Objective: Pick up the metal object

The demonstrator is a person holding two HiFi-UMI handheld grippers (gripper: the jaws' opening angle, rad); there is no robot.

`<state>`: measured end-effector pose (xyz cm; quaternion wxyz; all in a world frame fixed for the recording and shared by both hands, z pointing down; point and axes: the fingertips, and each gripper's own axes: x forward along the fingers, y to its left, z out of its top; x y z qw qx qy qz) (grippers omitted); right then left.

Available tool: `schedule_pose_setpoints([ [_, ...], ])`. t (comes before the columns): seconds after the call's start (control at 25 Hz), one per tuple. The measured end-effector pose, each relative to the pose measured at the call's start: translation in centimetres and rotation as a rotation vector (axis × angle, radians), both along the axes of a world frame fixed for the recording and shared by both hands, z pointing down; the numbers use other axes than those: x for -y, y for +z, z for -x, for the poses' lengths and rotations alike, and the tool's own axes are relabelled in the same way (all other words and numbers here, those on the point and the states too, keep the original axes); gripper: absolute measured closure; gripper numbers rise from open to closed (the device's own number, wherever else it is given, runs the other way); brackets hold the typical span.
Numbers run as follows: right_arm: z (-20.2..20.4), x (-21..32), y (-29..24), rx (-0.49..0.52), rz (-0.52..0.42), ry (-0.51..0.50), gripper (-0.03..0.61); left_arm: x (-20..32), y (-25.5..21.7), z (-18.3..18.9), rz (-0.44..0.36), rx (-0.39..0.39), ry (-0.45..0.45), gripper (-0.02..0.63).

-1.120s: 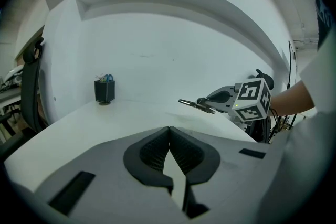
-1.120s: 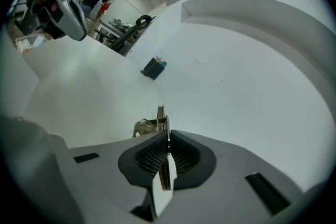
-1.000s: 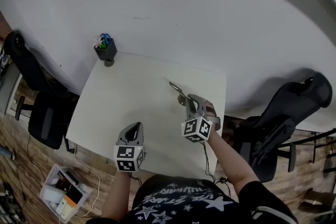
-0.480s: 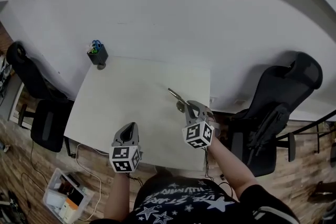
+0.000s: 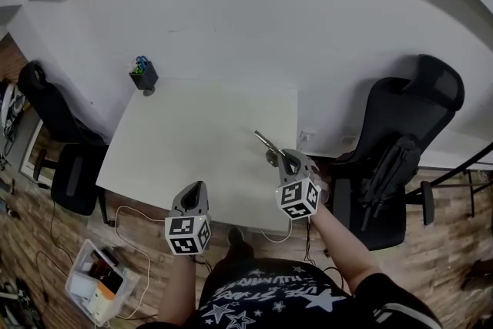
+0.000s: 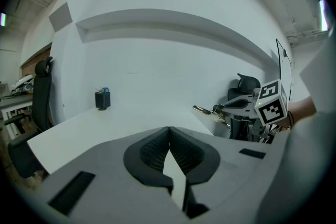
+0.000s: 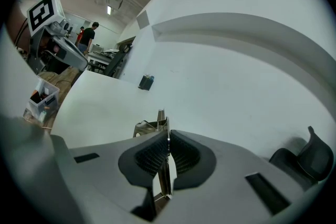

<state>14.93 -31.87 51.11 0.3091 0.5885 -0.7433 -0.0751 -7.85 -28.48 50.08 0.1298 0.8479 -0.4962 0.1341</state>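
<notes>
The metal object (image 5: 267,142) is a slim silvery tool with a long handle. My right gripper (image 5: 286,158) is shut on it and holds it above the white table's (image 5: 192,142) near right corner. In the right gripper view the tool (image 7: 152,126) sticks out forward from between the pressed pads of the right gripper (image 7: 167,136). My left gripper (image 5: 199,187) hangs at the table's front edge, shut with nothing in it (image 6: 168,131). The left gripper view shows the tool (image 6: 207,110) held out at the right.
A dark pen holder (image 5: 144,75) stands at the table's far left corner by the white wall. Black office chairs stand to the right (image 5: 400,142) and to the left (image 5: 54,119). A clear box of items (image 5: 100,285) lies on the wooden floor at lower left.
Both grippers have drawn back from the wall toward the table's front edge. The right one carries the metal object with it and has rolled a little.
</notes>
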Motion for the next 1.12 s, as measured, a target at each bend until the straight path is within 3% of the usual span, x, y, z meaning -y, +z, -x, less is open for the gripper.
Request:
schedule_pose_setpoints([
  [0.6,-4.0,-12.7,1.5,0.016,0.034,0.046,0.529,-11.3,0.1,-1.7,-0.002,0.018,0.005,0.595],
  [1.12,-6.1,-17.9,3.4,0.011,0.079,0.042,0.529,-16.4,1.5,-3.3,0.028,0.034,0.009,0.595],
])
